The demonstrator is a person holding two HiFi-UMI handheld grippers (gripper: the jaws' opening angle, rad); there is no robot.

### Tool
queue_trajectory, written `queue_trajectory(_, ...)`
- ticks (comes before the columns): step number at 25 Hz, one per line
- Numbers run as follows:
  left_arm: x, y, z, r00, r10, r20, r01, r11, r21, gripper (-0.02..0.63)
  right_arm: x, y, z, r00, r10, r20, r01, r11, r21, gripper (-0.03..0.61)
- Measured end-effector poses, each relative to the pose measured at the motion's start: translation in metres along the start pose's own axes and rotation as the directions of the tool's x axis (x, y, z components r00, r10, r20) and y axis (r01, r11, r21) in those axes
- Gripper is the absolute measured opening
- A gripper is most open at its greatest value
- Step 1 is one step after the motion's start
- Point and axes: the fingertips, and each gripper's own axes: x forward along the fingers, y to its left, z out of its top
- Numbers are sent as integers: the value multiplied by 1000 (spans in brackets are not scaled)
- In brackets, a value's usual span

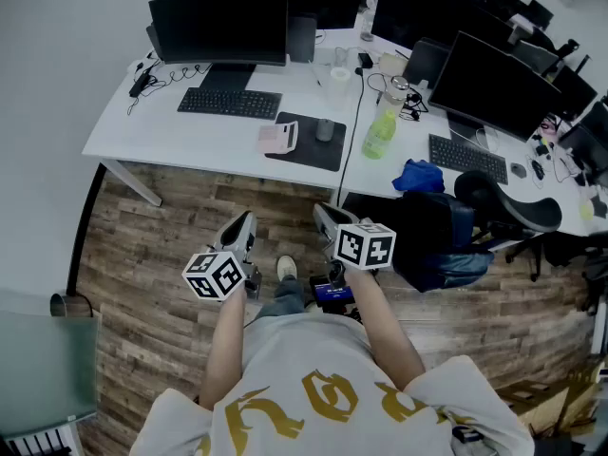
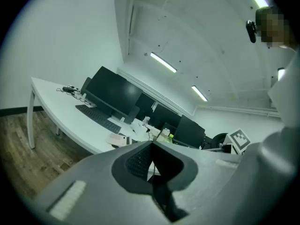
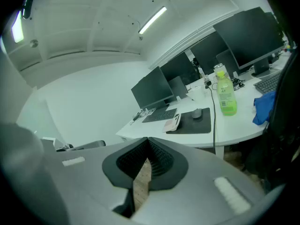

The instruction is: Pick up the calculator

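Note:
The calculator [image 1: 277,138] is a small pink slab lying on the white desk [image 1: 190,136] at the left edge of a black mouse pad [image 1: 309,142]. It also shows in the right gripper view as the calculator [image 3: 175,122] and small in the left gripper view as the calculator [image 2: 118,139]. My left gripper [image 1: 242,226] and right gripper [image 1: 328,217] are held over the wood floor, well short of the desk. The left gripper [image 2: 151,143] and right gripper [image 3: 147,139] have their tips together with nothing between them.
On the desk are a keyboard [image 1: 229,103], a monitor [image 1: 218,25], a mouse [image 1: 325,129] on the pad and a green bottle [image 1: 379,133]. A blue cloth [image 1: 419,176] and a black office chair [image 1: 446,240] stand at the right. A cable hangs down the desk's middle.

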Motion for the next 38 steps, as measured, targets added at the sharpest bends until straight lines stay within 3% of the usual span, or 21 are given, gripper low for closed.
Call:
queue_trajectory(5,-11,14,5,999,45,17,-45,999,-13,0,-2,2,-4,1000,8,-3,-8,1000,5,23)
queue_trajectory(12,-13,13,2,998,55,5,-55,998,41,2,-2,4,-9,1000,8,27,-8,1000,5,26)
queue_trajectory(16,-12,13,1,998,53,21,-53,998,20,59,-5,4,-14,1000,4,26,-4,1000,-5,122)
queue_trajectory(21,4,22,0,999,46,-27,-45,998,35,61,6,-4,-14,999,-28,22,27,1000,14,144)
queue_trajectory(30,65,90,-3,988,35,-152,-28,998,53,64,79,-35,-1,993,-120,-14,121,991,56,156)
queue_trajectory(38,148,166,45,975,-31,-220,44,998,51,64,177,-56,55,977,-216,0,214,971,103,169)
